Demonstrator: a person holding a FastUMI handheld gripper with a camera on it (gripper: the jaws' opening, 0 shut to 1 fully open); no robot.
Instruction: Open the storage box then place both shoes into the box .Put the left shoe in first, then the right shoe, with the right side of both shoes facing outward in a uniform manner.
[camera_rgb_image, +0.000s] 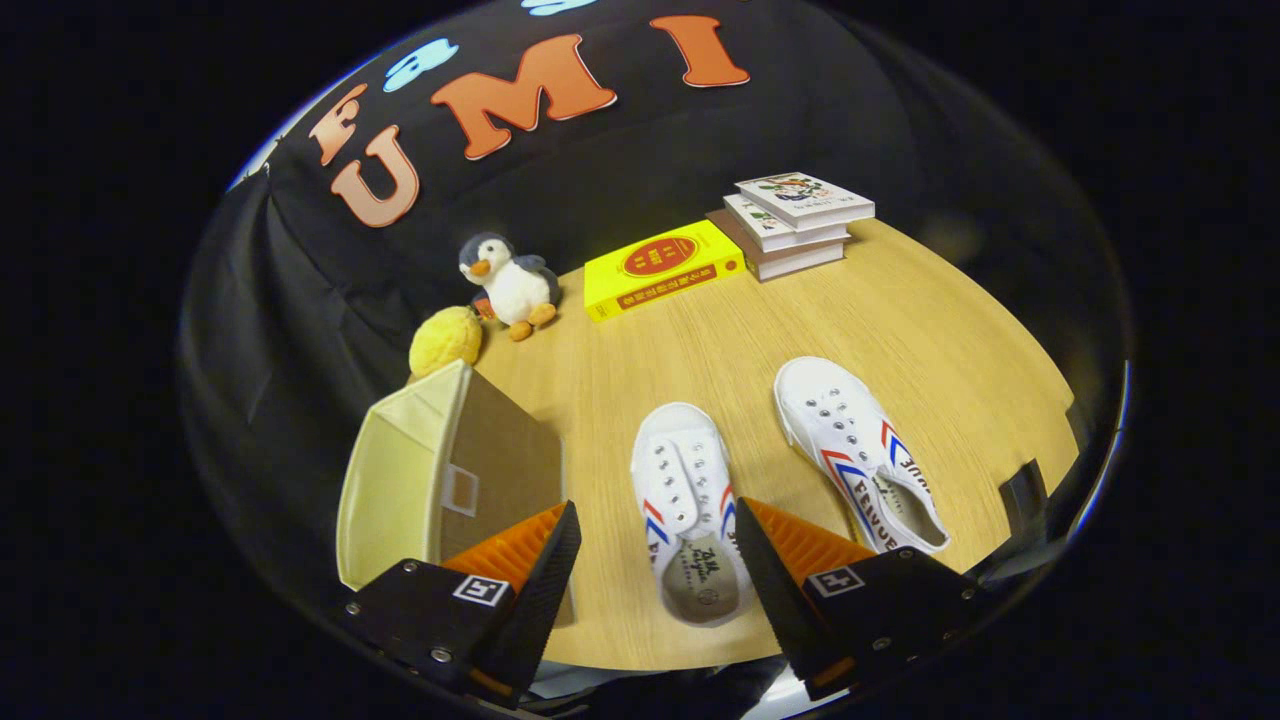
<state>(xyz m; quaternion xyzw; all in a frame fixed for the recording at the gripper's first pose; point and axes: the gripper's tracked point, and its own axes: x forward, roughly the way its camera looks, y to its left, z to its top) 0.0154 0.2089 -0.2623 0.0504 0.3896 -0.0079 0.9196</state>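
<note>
While I held the tool (655, 560) low over the counter (930, 330), its fingers stood spread wide and pinched nothing. Furthest left sat the storage box (440, 480), a pale fabric cube lying partly behind the left finger, its brown side panel turned toward the shoes; I could not tell from this angle whether its opening was free or still covered. Beyond it, near the counter's far edge, lay a yellow plush ball (445, 340) and a toy penguin (508, 285), then a yellow book (660, 268) and a stack of books (795, 225) further right. Between the fingers, its heel toward me, lay one white canvas shoe (685, 500), and just right of the right finger lay the other white shoe (860, 450), angled away; the two were near each other but apart. I judged both shoes light and soft, with floppy canvas uppers that would collapse under a squeeze and a firmer rubber sole. The best hold looked to be across the heel collar or the sidewall near the sole. The box seemed equally light and liable to slide when pushed.
</note>
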